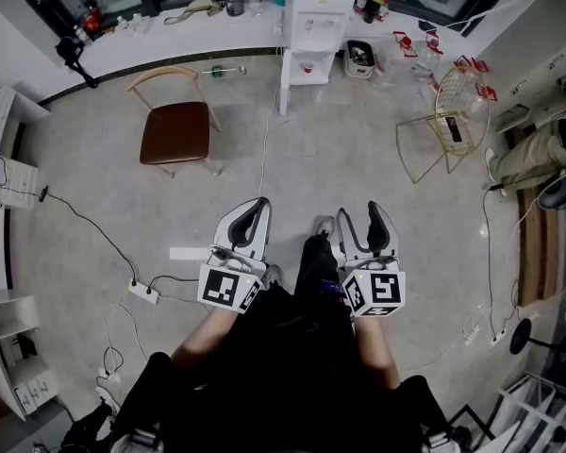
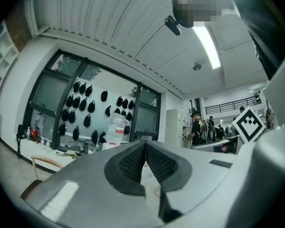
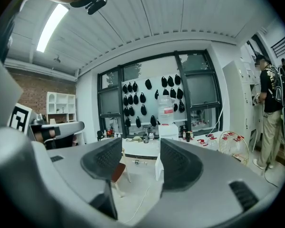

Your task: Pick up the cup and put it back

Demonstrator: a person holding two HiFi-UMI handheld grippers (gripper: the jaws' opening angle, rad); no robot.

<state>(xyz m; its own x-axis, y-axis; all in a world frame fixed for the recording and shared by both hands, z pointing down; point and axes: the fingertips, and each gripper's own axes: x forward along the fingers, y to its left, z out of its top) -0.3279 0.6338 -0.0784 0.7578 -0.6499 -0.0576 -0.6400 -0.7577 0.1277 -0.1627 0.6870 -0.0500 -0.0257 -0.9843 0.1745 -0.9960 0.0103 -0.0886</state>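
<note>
I hold both grippers low in front of my body, above a grey floor. In the head view my left gripper (image 1: 248, 215) has its two jaws pressed together with nothing between them; the left gripper view shows the same of the left gripper (image 2: 145, 150). My right gripper (image 1: 361, 219) stands open, and the gap between the jaws of the right gripper (image 3: 141, 155) is empty. No cup can be told apart for certain; small items crowd the far counter (image 1: 184, 28), too small to name.
A brown-seated chair (image 1: 174, 130) stands ahead to the left. A white cabinet (image 1: 313, 26) with a water bottle stands at the counter. A wire chair (image 1: 448, 121) is to the right, with a person's legs (image 1: 538, 154) beyond. Cables and a power strip (image 1: 143, 293) lie on the floor at left.
</note>
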